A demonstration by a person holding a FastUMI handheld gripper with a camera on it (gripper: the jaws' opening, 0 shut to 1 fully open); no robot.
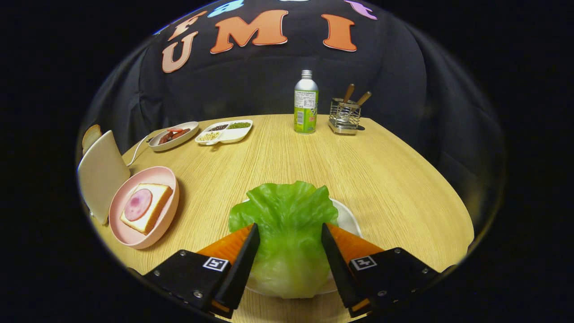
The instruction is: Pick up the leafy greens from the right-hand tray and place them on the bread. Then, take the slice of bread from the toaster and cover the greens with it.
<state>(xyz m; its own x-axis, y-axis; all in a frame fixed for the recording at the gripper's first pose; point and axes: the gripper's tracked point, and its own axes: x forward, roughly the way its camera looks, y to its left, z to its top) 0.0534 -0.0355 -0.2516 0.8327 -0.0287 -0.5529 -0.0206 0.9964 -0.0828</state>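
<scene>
1. Straddling the greens [287, 224] on the white tray [347, 217] with the tool [289, 237], fingers [244, 260] spread wide at either side of the leaf, not yet pressing.
2. Judging the task barely begun: greens unlifted, bread [148, 208] with a ham round waiting bare on the pink plate [168, 179] to the left.
3. Leaving the second slice [91, 136] standing in the toaster [101, 172], untouched.
4. Hiding most of the tray under the leaf; fingertip contact hard to judge.
</scene>
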